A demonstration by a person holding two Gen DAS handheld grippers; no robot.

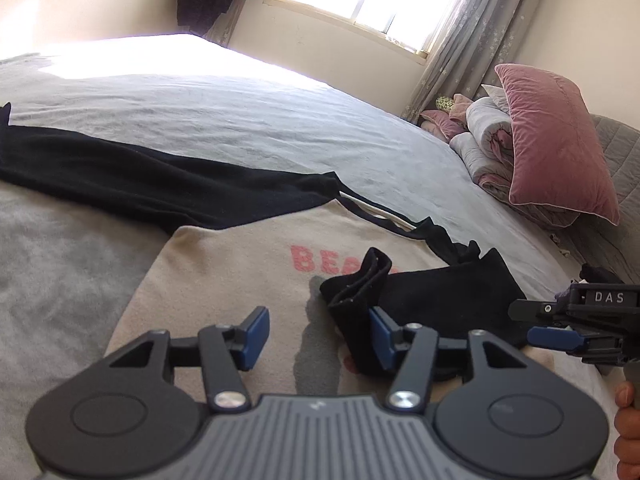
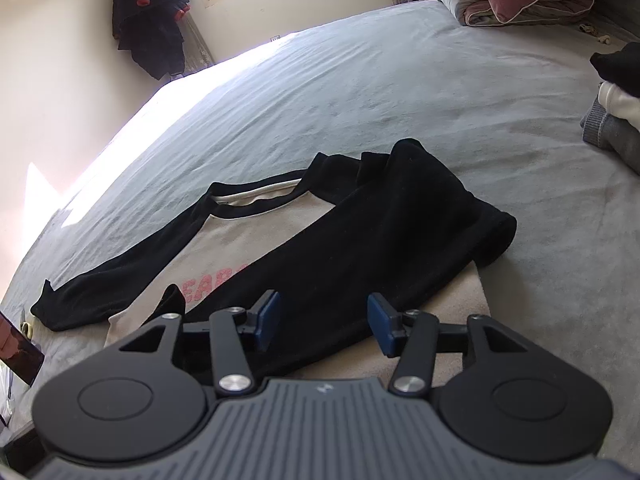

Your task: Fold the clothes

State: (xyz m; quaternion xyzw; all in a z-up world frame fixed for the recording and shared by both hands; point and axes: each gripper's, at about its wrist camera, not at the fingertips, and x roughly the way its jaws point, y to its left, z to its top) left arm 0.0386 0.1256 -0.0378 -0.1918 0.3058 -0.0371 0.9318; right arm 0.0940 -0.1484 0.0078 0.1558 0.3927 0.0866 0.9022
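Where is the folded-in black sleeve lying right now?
In the right wrist view the black sleeve lies diagonally across the beige shirt body, covering part of its pink lettering.

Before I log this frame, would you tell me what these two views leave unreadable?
- Pink lettering on the beige shirt: both views, covered partway by the folded black sleeve.
- Folded pile: right wrist view, cut off by the frame edge.
- Shirt's near hem: both views, hidden behind the gripper bodies.
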